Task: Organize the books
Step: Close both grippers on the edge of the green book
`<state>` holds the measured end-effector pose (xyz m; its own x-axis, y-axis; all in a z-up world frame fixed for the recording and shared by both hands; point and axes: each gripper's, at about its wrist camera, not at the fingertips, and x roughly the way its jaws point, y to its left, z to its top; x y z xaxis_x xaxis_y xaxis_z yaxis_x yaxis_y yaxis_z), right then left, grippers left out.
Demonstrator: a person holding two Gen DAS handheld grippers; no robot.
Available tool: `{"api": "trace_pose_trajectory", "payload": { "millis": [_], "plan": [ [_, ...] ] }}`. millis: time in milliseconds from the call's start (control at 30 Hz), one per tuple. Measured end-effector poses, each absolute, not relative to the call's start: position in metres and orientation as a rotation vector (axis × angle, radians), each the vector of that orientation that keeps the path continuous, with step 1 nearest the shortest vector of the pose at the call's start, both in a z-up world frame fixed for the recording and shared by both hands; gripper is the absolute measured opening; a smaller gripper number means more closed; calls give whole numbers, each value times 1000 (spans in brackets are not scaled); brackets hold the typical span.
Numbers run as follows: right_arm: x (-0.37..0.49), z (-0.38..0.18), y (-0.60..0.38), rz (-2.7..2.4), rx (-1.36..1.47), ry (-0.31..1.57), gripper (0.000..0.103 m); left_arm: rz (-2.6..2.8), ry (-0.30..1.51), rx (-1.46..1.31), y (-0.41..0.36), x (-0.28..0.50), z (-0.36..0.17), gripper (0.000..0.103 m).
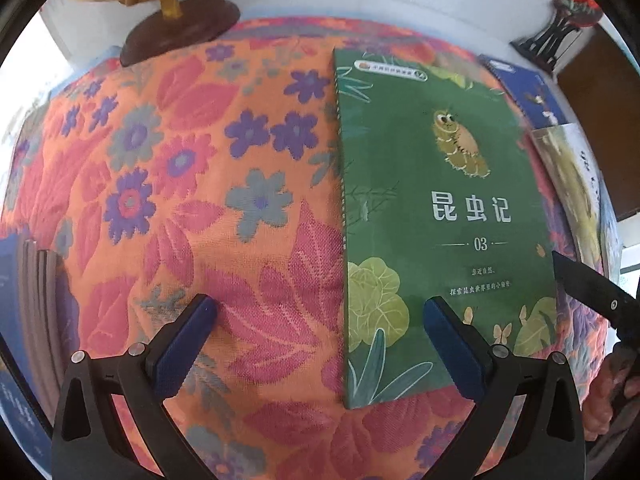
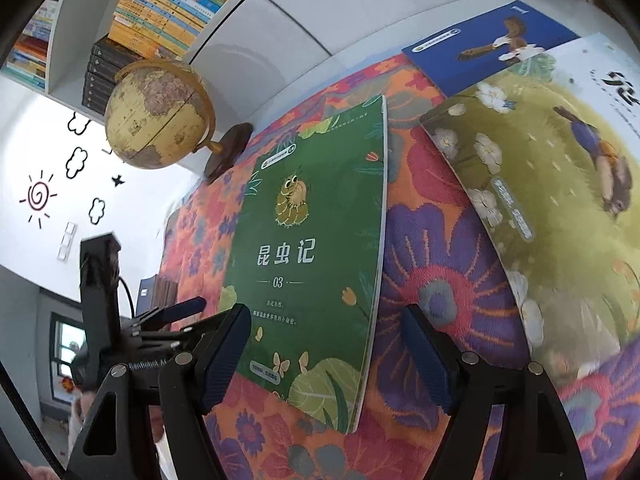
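A green book (image 1: 440, 220) with a caterpillar on its cover lies flat on the flowered tablecloth (image 1: 180, 200); it also shows in the right wrist view (image 2: 312, 260). My left gripper (image 1: 320, 320) is open, its fingers either side of the book's spine near the front edge. My right gripper (image 2: 326, 344) is open over the book's right edge. A blue book (image 2: 488, 44) and a yellow-green picture book (image 2: 560, 208) lie to the right, the latter overlapping the former. The left gripper (image 2: 176, 316) shows at the left of the right wrist view.
A globe (image 2: 156, 116) on a brown base (image 1: 180, 28) stands at the back left of the table. Several upright books (image 1: 36, 300) stand at the left edge. A bookshelf (image 2: 168, 4) packed with books hangs on the wall behind. A black stand (image 1: 556, 36) sits back right.
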<state>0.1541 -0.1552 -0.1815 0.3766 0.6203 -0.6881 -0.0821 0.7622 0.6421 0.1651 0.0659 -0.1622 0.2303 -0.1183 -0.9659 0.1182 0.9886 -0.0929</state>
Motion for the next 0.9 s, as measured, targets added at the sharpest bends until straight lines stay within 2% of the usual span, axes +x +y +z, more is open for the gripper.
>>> {"api": "trace_pose_trajectory", "payload": {
  "millis": [267, 367, 433, 467, 500, 533, 600, 900],
  "plan": [
    [175, -184, -157, 578, 542, 1139, 77, -284, 1318, -97, 64, 178, -154, 101],
    [179, -183, -153, 596, 513, 1146, 77, -368, 1305, -165, 60, 183, -149, 86],
    [181, -183, -151, 583, 484, 1146, 66, -385, 1303, -166, 56, 186, -148, 75],
    [181, -184, -153, 576, 480, 1147, 63, -401, 1301, -168, 54, 186, -148, 64],
    [181, -185, -155, 569, 486, 1149, 56, -408, 1302, -170, 53, 187, -147, 62],
    [182, -187, -159, 570, 502, 1150, 51, -408, 1304, -170, 52, 188, -148, 62],
    [182, -190, -165, 581, 532, 1146, 47, -409, 1307, -185, 54, 191, -149, 58],
    [188, -196, -168, 646, 614, 1129, 47, -479, 1326, -340, 82, 199, -153, 56]
  ]
}}
